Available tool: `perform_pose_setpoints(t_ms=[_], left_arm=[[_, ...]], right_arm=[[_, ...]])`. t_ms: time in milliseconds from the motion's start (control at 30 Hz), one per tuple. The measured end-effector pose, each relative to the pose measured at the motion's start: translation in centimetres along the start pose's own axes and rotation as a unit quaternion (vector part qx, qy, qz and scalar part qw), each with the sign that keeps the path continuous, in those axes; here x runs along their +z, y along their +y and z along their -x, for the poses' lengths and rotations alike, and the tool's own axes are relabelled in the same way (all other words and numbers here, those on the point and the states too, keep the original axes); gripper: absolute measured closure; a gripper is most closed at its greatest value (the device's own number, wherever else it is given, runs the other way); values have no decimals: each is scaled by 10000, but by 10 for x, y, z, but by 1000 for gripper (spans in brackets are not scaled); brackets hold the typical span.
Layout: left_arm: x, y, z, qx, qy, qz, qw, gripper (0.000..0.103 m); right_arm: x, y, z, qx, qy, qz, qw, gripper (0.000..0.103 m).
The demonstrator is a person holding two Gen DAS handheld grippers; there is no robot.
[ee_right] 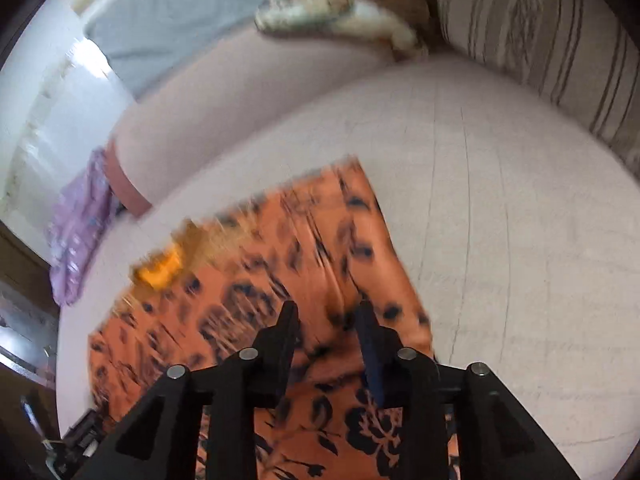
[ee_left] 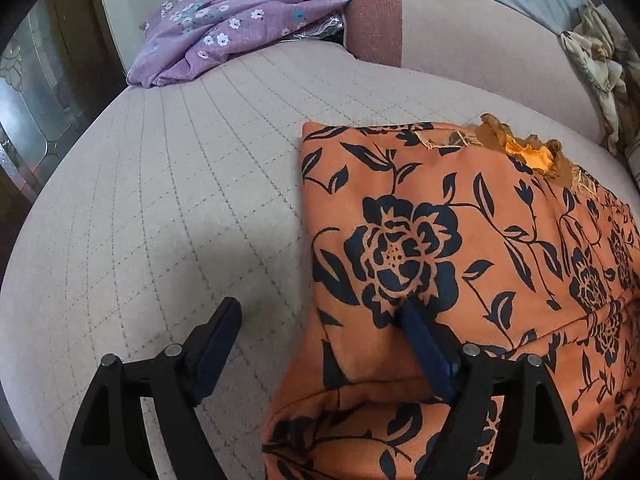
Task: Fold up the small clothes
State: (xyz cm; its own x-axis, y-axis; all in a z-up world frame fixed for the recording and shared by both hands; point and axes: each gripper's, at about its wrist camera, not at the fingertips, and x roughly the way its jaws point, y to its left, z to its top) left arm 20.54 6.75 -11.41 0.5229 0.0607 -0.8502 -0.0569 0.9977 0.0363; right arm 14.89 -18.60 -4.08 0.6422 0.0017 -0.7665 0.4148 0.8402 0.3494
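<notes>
An orange garment with black flowers (ee_left: 460,240) lies folded on the pink quilted cushion (ee_left: 180,200), its frilled neckline at the far edge. My left gripper (ee_left: 320,312) is open wide over the garment's left edge; its right finger (ee_left: 420,340) rests on the cloth, its left finger (ee_left: 216,340) over bare cushion. In the blurred right wrist view the same garment (ee_right: 304,240) lies below my right gripper (ee_right: 326,312), which is open, with its fingers just above the cloth.
A purple flowered garment (ee_left: 236,24) lies crumpled at the cushion's far left, also in the right wrist view (ee_right: 76,224). A rust and pink backrest (ee_left: 440,32) rises behind. A cream patterned cloth (ee_left: 600,64) lies at the right, and a striped cushion (ee_right: 552,40) farther right.
</notes>
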Motion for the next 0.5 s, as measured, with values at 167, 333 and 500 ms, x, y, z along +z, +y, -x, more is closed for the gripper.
perform_pose_setpoints(t_ms=[167, 333, 500], left_arm=[[0, 2, 0, 41, 80, 67, 9999, 15], [5, 17, 22, -161, 57, 159, 9997, 15], [-31, 42, 70, -580, -95, 350, 9977, 15]], right_arm=[[14, 31, -18, 1386, 366, 365, 9890, 19], [4, -8, -63, 1143, 1085, -146, 9874, 42], [-6, -21, 0, 901, 736, 366, 9925, 24]])
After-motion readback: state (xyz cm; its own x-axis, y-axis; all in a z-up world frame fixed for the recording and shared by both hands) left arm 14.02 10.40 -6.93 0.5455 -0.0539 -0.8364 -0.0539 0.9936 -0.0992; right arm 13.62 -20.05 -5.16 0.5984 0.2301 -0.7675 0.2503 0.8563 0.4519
